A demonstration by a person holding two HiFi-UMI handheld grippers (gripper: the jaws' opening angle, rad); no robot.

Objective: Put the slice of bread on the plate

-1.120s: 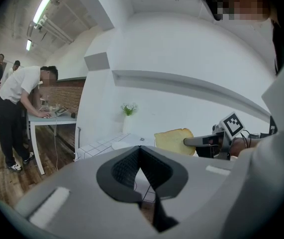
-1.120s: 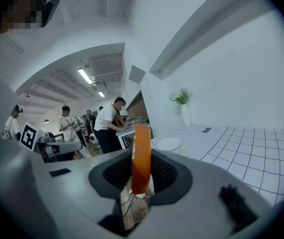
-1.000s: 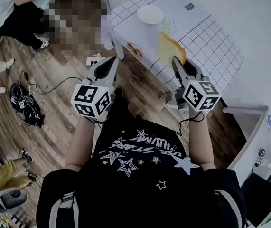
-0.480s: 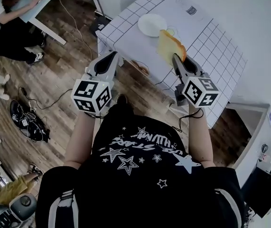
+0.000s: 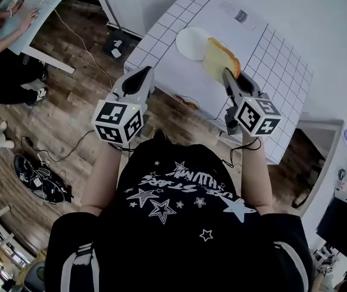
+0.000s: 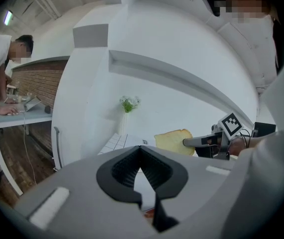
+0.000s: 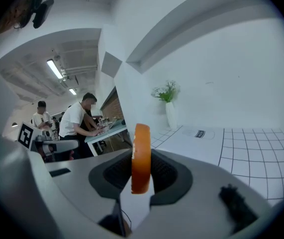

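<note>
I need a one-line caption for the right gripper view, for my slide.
Right gripper holding a slice of bread edge-on between its jaws, white gridded table and vase ahead.

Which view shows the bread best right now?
The left gripper view: the bread shows its broad face, gripped by the right gripper. The head view shows it foreshortened from above, near the plate. The right gripper view shows only its crust edge between the jaws.
</note>
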